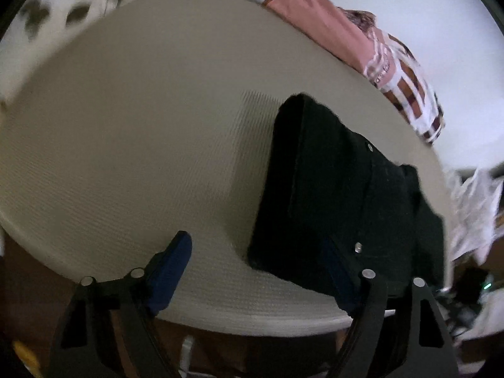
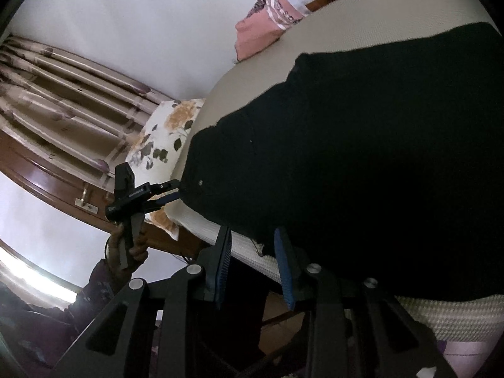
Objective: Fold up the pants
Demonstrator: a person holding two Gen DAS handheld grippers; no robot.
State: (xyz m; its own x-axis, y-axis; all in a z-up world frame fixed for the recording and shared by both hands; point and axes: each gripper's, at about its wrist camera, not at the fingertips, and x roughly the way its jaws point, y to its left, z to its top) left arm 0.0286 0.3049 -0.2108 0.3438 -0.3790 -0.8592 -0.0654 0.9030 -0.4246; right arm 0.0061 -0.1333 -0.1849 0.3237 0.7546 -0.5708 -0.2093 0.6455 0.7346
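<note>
Black pants (image 1: pixel 340 195) lie folded on a beige mattress (image 1: pixel 141 141), near its front edge; they fill the right of the right wrist view (image 2: pixel 362 157). My left gripper (image 1: pixel 256 267) is open, its right finger at the pants' near edge, its left finger over bare mattress. It also shows in the right wrist view (image 2: pixel 170 193), at the pants' left corner. My right gripper (image 2: pixel 253 264) is open at the mattress edge, just below the pants' hem, holding nothing.
A pink garment (image 1: pixel 330 28) and a checked cloth (image 1: pixel 412 94) lie at the far mattress edge. A floral pillow (image 2: pixel 163 135) lies at the left end. A wooden bed frame and curtains (image 2: pixel 63 100) stand behind.
</note>
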